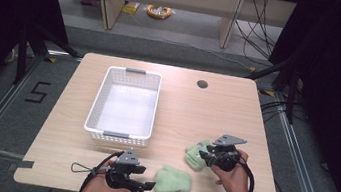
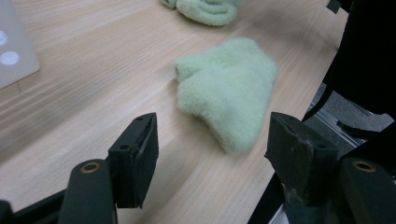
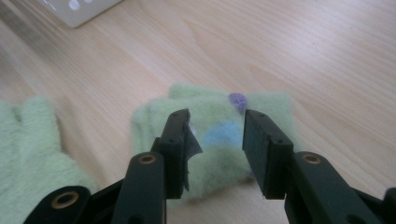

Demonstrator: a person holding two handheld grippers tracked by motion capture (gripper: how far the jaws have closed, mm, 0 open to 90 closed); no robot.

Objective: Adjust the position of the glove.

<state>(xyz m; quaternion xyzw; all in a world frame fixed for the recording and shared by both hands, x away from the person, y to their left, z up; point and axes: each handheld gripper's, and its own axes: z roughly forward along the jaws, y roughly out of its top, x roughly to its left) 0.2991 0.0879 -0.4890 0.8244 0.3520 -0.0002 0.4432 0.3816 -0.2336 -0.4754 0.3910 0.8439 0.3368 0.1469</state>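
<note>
Here, two fuzzy green socks are lying near the table's front edge: one plain sock before the left gripper's spread, empty jaws; one dotted sock under the right gripper's parted jaws. Farther back, one white perforated plastic basket is sitting.
</note>
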